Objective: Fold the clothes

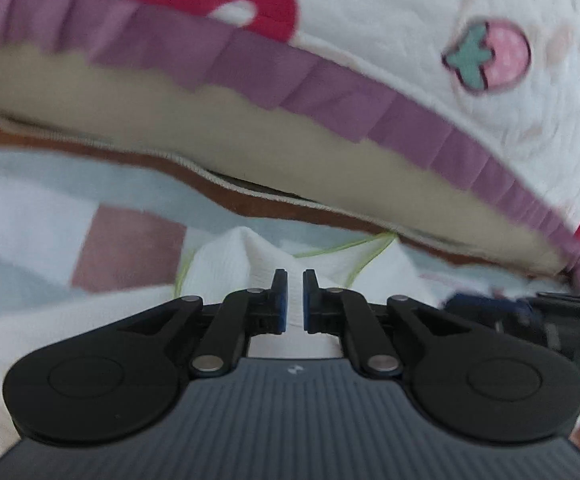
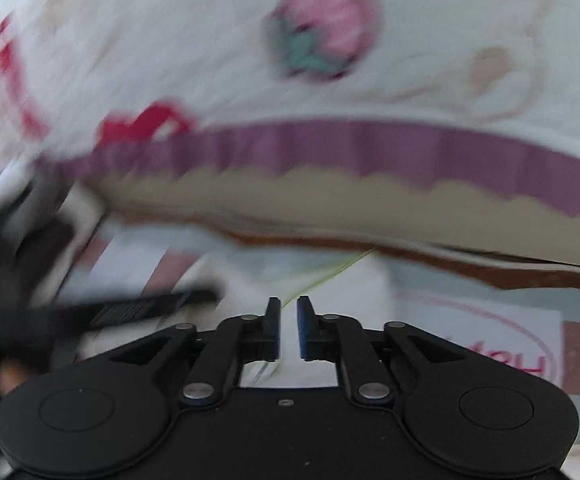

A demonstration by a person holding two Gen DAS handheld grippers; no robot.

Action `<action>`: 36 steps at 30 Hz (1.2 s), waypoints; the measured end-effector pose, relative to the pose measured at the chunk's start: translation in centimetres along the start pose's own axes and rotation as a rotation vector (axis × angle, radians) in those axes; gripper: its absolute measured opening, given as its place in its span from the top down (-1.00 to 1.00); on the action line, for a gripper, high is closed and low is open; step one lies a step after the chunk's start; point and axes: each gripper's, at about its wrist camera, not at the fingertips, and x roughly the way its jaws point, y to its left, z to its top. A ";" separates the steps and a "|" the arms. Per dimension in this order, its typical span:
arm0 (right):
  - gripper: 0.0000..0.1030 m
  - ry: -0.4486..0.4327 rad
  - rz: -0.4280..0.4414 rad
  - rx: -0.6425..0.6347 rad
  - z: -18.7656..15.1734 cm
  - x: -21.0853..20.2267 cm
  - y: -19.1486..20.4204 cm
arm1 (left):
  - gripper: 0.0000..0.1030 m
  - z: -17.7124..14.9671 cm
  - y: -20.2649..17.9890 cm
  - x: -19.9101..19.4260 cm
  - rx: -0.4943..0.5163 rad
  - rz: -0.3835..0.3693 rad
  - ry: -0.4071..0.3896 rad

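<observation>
Left tongs [image 1: 294,300] pinching white ribbed garment [image 1: 226,256], narrow gap. Right tongs [image 2: 288,330] nearly pressed together on same garment [image 2: 341,292]. Garment lies on checked sheet [image 1: 50,208], strawberry-print quilt [image 1: 409,20] just beyond.

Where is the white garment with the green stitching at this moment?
The white garment lies low in the middle of both wrist views, straight ahead of each gripper's fingers, on the checked cloth and below the purple frill of the strawberry-print quilt.
</observation>
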 end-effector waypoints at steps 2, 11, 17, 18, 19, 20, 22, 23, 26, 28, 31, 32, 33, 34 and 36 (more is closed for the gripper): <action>0.58 0.021 0.050 -0.051 -0.8 0.0 1.6 | 0.89 -0.1 0.3 -0.6 0.006 -0.007 -0.012; 0.37 0.089 0.089 -0.318 -3.4 -0.1 9.5 | 0.71 -1.9 4.1 -5.5 0.098 0.196 -0.084; 0.38 0.040 -0.011 -0.509 -4.1 0.4 14.1 | 0.76 -4.2 6.8 -6.7 0.153 0.291 -0.028; 0.37 0.038 -0.022 -0.543 -4.2 0.8 14.7 | 0.76 -4.3 7.3 -6.8 0.141 0.286 -0.024; 0.37 0.037 -0.033 -0.577 -4.3 1.2 15.3 | 0.76 -4.4 7.8 -6.9 0.128 0.280 -0.019; 0.37 0.041 -0.052 -0.615 -4.4 2.0 15.8 | 0.76 -4.5 8.2 -6.7 0.116 0.280 -0.010; 0.39 0.065 -0.142 -0.716 -4.6 4.1 16.8 | 0.76 -4.7 9.1 -6.5 0.094 0.279 0.008; 0.39 0.080 -0.176 -0.754 -4.6 5.2 17.0 | 0.76 -4.8 9.4 -6.6 0.094 0.273 0.006; 0.46 0.121 -0.205 -0.757 -3.6 7.8 16.0 | 0.75 -5.2 10.0 -7.1 0.100 0.271 0.003; 0.93 0.123 -0.194 -0.574 -1.8 8.1 13.8 | 0.74 -5.4 10.2 -7.3 0.108 0.282 0.005; 0.95 0.090 -0.152 -0.123 1.2 7.4 8.4 | 0.74 -5.5 10.7 -7.6 0.105 0.283 0.004; 0.95 0.074 -0.126 0.053 1.6 6.9 6.0 | 0.74 -5.5 10.9 -7.8 0.097 0.280 0.004; 0.95 0.061 -0.095 0.224 1.6 6.5 3.5 | 0.74 -5.6 11.0 -7.9 0.094 0.279 0.001; 0.95 0.052 -0.054 0.404 1.0 6.1 1.0 | 0.74 -5.6 11.1 -7.9 0.100 0.283 -0.001; 0.95 0.052 0.040 0.748 -1.3 5.6 -3.5 | 0.75 -5.6 11.1 -7.9 0.111 0.290 -0.006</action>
